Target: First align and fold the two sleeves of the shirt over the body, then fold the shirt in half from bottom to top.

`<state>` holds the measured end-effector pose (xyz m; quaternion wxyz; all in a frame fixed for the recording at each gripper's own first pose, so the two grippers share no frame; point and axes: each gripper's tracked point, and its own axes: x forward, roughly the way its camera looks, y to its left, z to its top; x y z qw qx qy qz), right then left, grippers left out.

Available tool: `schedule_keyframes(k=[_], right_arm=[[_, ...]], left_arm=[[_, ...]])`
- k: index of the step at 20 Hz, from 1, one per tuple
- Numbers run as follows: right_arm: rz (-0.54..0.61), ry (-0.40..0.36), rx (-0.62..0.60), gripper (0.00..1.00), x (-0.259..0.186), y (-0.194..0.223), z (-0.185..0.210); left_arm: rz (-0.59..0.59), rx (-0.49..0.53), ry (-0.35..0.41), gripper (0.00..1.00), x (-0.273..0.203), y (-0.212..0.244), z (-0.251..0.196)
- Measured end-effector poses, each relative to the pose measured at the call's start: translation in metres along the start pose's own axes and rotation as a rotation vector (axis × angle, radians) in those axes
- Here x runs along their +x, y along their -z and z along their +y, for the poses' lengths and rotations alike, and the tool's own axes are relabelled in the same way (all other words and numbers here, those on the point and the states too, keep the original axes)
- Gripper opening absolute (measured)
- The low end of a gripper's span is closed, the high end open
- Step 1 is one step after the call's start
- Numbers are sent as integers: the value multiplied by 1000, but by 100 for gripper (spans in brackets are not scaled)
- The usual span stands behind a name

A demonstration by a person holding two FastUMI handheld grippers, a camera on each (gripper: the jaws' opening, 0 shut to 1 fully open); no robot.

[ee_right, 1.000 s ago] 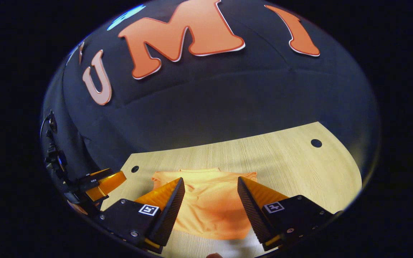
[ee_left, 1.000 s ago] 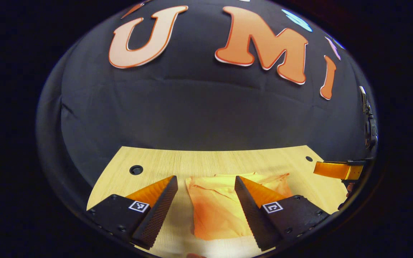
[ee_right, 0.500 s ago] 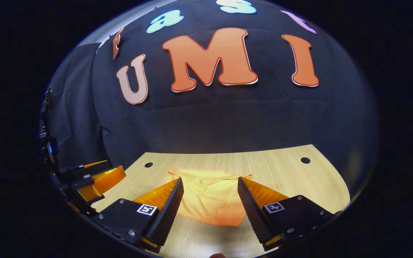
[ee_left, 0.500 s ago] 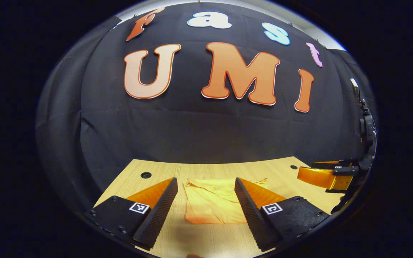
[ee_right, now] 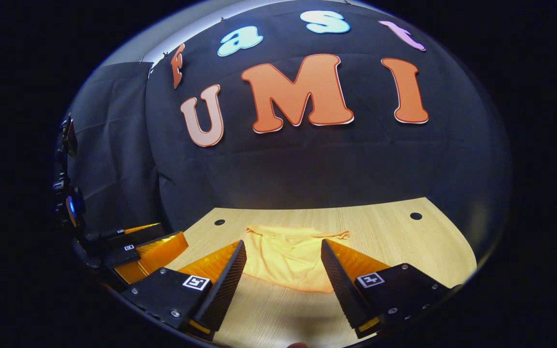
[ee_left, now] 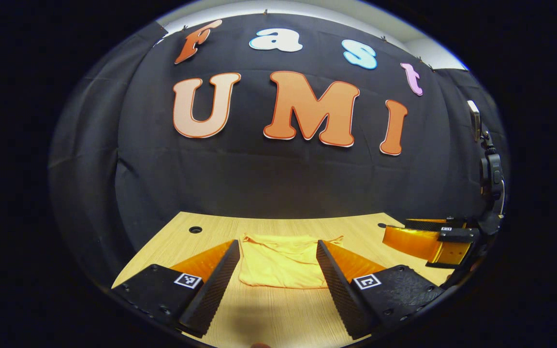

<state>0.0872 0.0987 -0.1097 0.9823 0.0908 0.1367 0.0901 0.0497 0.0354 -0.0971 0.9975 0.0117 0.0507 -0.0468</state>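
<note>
Left gripper (ee_left: 276, 270) fingers spread apart, holding nothing, above the bench's near edge. Right gripper (ee_right: 283, 270) likewise spread and empty; it also shows at the right of the left gripper view (ee_left: 418, 241). Shirt (ee_left: 281, 261) (ee_right: 290, 256) lies flat mid-bench toward the far edge, clear of both. Folded into a compact squarish block, collar end toward the wall, folded edge nearest. Orange-yellow, lightly wrinkled. Bench (ee_left: 278, 224) is light wood, with holes near its far corners.
</note>
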Motion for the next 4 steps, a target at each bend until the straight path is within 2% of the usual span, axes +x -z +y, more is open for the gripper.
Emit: schedule_keyframes(k=[4], right_arm=[[19,2,-20,95,-5,6,-1]], left_arm=[[-13,-6,1,98,-11,-2,-4]])
